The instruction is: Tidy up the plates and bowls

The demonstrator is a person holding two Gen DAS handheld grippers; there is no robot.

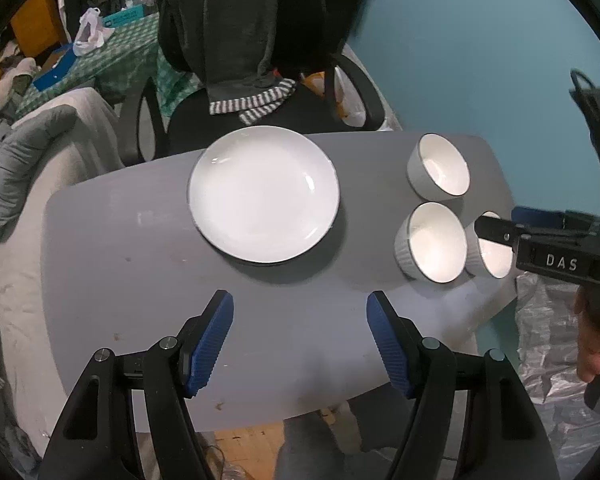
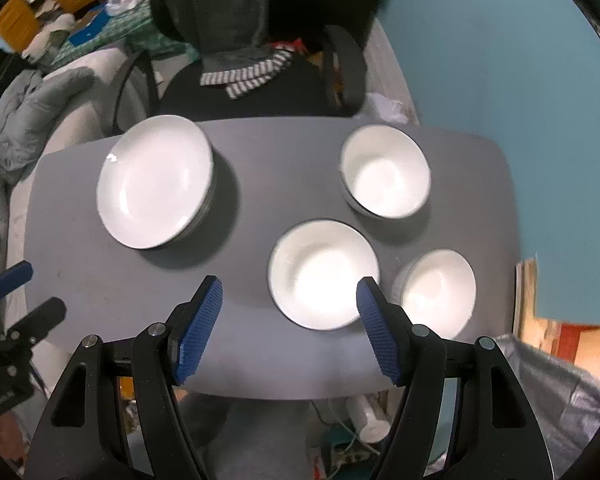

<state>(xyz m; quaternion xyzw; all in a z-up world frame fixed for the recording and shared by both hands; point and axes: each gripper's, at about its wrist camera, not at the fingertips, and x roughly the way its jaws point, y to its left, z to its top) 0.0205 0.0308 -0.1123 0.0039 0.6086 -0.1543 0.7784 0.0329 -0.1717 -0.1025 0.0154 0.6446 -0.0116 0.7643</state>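
Resting on the grey table (image 2: 260, 360): plate stack (image 2: 154, 182) at far-left corner, three bowls (image 2: 324, 274) along right edge. Glazed, rigid, slippery, breakable; grip rims. Left gripper (image 1: 300, 340) and right gripper (image 2: 290, 330) gape wide, empty.

Black tool (image 1: 300, 344) frames, ribbed blue pads (image 1: 214, 344), silver screws, white "DAS" lettering, bare-skinned hand (image 1: 596, 340)

Overhead light blows out the bowls (image 2: 324, 274); fisheye edges dark.
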